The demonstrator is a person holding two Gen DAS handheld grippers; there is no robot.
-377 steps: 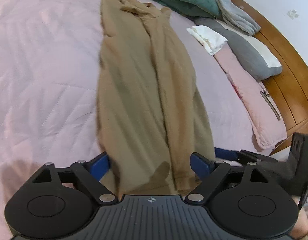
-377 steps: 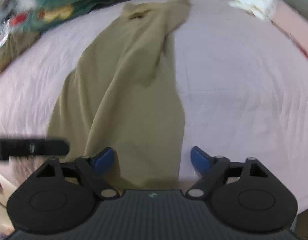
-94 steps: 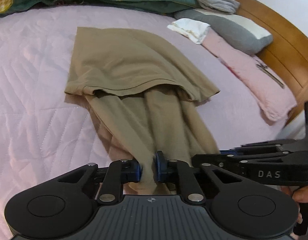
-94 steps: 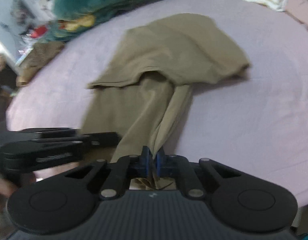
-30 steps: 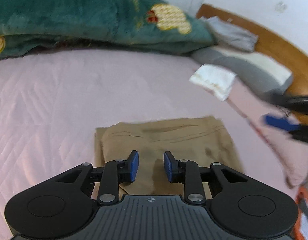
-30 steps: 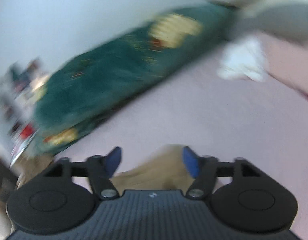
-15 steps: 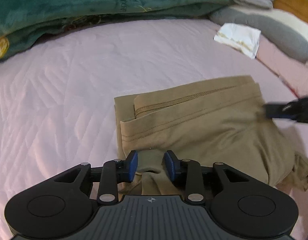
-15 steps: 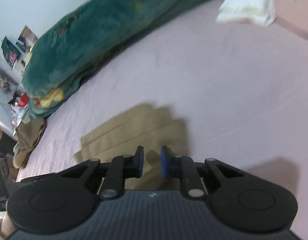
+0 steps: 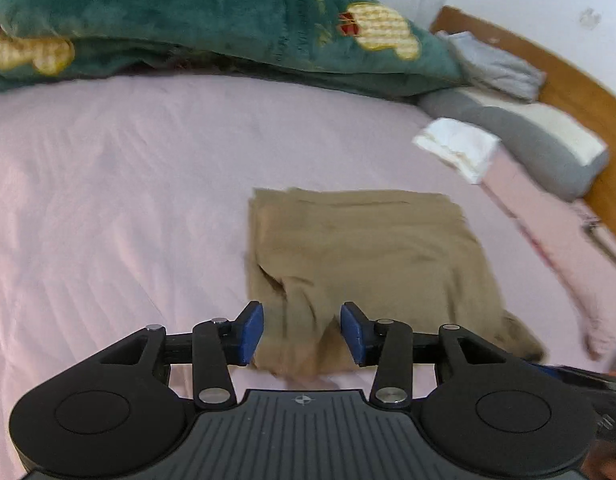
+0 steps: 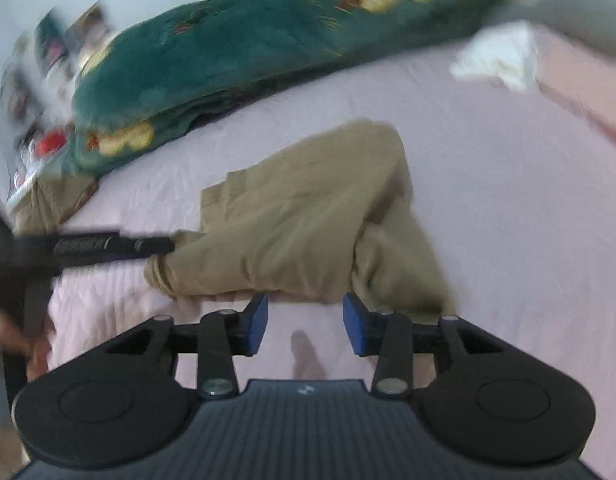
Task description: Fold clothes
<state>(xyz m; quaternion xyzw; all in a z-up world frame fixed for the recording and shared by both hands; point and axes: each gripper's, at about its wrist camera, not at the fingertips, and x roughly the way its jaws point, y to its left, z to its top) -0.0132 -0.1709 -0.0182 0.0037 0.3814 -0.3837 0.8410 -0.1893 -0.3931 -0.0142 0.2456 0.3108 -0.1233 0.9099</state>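
**Tan garment lay folded on the pink bed, both tongs spread**

The tan garment (image 9: 364, 256) lay folded into a rough rectangle on the pink quilted bedspread (image 9: 116, 184), at the centre of the left wrist view and slightly right of it. Its near edge was rumpled, with a loose fold bunched toward the bottom of the frame.

The left gripper (image 9: 302, 334) stood low in that frame with its blue pads apart. Its jaws had just been opening, and the garment's near fold lay between them, though the pads did not press on it.

In the right wrist view, which was blurred, the right gripper (image 10: 305, 328) sat at the lower centre, its jaws likewise just opened. Only bare bedspread showed between its pads; the garment's edge lay just beyond the tips.

A green plush blanket (image 9: 212, 20) ran across the top of both views. A grey pillow (image 9: 540, 144) and a folded white cloth (image 9: 456, 148) rested at the upper right of the left wrist view, beside the wooden headboard (image 9: 564, 76).
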